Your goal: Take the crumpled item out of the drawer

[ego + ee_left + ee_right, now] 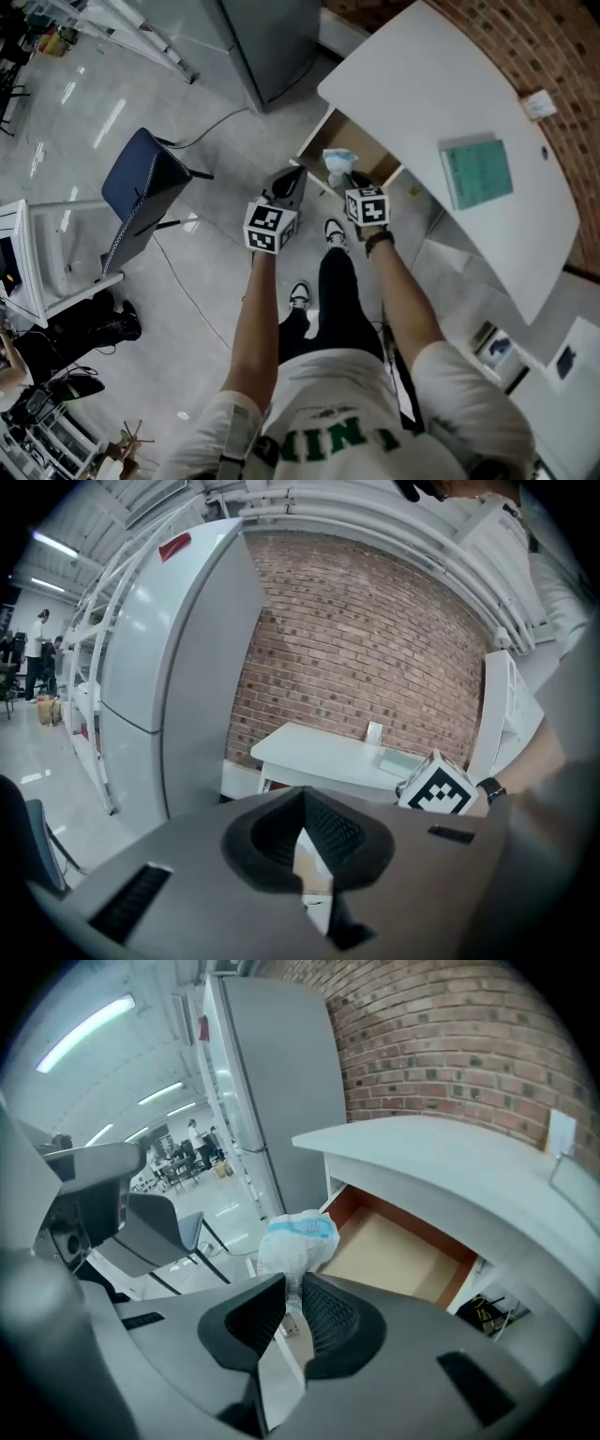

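The right gripper (292, 1290) pinches the bottom tip of the crumpled item (298, 1239), which is up by the front corner of the open drawer (403, 1262). Only a little bit is pinched, so it might slip out and fall. The left gripper (302, 806) is closed on nothing.

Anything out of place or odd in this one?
Only the drawer under the table stands open. The crumpled item is pinched in the right claw by the drawer's front edge. Nothing looks spilled or damaged.
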`<control>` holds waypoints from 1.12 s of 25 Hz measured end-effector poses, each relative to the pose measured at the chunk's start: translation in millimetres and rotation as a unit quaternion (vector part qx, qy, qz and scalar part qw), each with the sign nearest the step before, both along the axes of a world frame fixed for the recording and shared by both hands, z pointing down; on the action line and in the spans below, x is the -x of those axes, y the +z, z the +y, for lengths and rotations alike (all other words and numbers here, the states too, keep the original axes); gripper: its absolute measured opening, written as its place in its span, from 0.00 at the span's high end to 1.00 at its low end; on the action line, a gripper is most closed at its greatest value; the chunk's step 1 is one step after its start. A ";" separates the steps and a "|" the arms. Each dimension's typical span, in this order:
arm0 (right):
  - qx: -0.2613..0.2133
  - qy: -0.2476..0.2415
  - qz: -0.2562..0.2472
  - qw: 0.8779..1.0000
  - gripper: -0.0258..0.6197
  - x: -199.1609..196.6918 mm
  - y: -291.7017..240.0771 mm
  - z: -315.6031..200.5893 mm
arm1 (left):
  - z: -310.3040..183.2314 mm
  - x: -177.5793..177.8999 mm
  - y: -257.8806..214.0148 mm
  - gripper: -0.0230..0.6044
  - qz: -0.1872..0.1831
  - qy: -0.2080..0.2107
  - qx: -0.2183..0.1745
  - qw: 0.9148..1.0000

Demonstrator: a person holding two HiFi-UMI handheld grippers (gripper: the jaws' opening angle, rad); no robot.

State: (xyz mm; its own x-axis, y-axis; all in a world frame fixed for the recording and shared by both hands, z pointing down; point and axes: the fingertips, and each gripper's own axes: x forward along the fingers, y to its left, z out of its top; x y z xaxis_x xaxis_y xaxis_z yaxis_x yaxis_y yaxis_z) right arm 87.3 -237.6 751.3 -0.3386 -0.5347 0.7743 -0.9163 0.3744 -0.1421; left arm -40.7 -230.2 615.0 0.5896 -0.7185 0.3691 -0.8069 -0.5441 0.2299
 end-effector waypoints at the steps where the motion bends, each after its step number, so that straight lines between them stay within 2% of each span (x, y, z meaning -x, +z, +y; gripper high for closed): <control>1: -0.004 0.009 -0.005 1.000 0.88 -0.6 -10.5 6.4 | 4.3 -0.9 -8.5 0.97 -0.001 0.000 -0.003 1.000; 5: -0.030 0.035 -0.012 0.999 0.88 -6.1 -54.1 31.1 | 22.2 -6.7 -41.3 0.97 0.001 -0.006 -0.009 1.000; 15: -0.135 0.074 -0.002 0.988 0.88 -45.0 -180.3 83.0 | 69.3 -2.6 -116.5 0.97 -0.016 -0.028 -0.033 0.999; 23: -0.212 0.135 0.002 0.968 0.89 -66.7 -264.0 135.9 | 106.8 -8.7 -172.8 0.97 -0.044 -0.026 -0.086 0.995; 28: -0.255 0.174 -0.030 0.951 0.89 -78.4 -306.5 158.8 | 125.2 -6.5 -201.5 0.97 -0.034 -0.031 -0.111 0.993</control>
